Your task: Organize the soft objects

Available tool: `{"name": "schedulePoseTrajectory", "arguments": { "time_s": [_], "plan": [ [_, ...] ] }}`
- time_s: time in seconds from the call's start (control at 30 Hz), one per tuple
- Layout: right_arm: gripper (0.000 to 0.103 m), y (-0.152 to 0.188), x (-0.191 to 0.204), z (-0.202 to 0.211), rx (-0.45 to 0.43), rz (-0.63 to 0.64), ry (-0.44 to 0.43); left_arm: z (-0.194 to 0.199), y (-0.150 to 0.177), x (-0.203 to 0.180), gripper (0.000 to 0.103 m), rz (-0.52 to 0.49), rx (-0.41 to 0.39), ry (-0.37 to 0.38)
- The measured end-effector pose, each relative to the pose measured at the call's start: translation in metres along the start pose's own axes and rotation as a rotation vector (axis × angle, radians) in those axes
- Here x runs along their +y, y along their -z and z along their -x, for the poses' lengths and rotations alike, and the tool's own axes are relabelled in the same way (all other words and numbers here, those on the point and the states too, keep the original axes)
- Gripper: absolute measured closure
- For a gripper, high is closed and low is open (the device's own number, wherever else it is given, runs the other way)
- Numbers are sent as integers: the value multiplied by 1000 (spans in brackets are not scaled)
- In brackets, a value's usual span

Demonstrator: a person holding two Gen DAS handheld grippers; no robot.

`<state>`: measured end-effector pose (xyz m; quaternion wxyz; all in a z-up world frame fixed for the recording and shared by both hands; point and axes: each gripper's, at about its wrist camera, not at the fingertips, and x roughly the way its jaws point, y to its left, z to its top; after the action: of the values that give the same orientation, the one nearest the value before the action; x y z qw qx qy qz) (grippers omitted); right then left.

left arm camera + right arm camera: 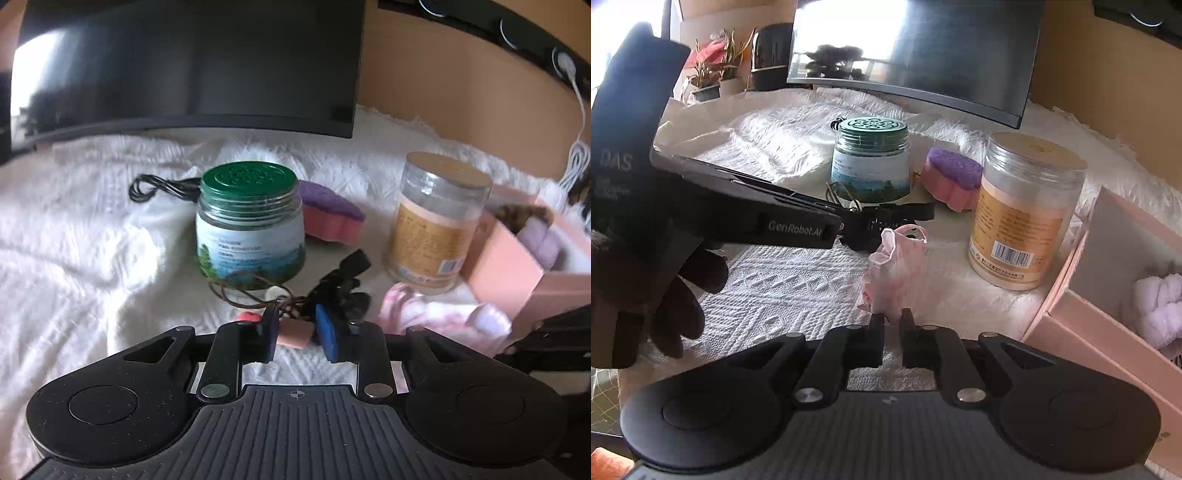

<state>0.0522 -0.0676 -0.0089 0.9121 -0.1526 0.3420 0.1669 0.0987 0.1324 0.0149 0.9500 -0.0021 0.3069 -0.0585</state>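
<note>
My left gripper [299, 326] hovers low over the white knitted cloth, open, its blue pads [328, 336] on either side of a small pink soft block [293, 336] without clearly pressing it. A brown cord with beads [258, 295] and a black clip [343, 284] lie just beyond it. My right gripper [893, 319] is shut on the lower end of a crumpled pink-and-white cloth [892, 266], which stands up ahead of its fingers. In the left wrist view that cloth [424, 314] shows at the right. A purple-topped pink sponge [953, 177] lies behind the jars.
A green-lidded jar [251, 225] and a tall clear jar with a tan lid [1023, 218] stand mid-table. At the right is an open pink box [1082, 325] holding a lilac towel [1160, 306]. A dark monitor [184, 66] spans the back. A gloved hand [646, 295] holds the left gripper.
</note>
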Motion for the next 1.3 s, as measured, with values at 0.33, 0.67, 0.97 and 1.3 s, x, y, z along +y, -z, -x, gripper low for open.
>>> {"name": "schedulePoseTrajectory", "arguments": {
  "time_s": [0.33,0.67,0.97,1.3],
  "plan": [
    [58,1,-1,3,-5,-3,8,9,6,7,76,-34,29,20],
    [36,0,-4,-2,8,-24,11,7,9,3,72,-83,46,-65],
    [29,0,-5,-4,17,-32,20,27,16,24,73,-82,48,-184],
    [27,1,-6,-5,21,-39,23,31,21,36,75,6,59,-117]
  ]
}}
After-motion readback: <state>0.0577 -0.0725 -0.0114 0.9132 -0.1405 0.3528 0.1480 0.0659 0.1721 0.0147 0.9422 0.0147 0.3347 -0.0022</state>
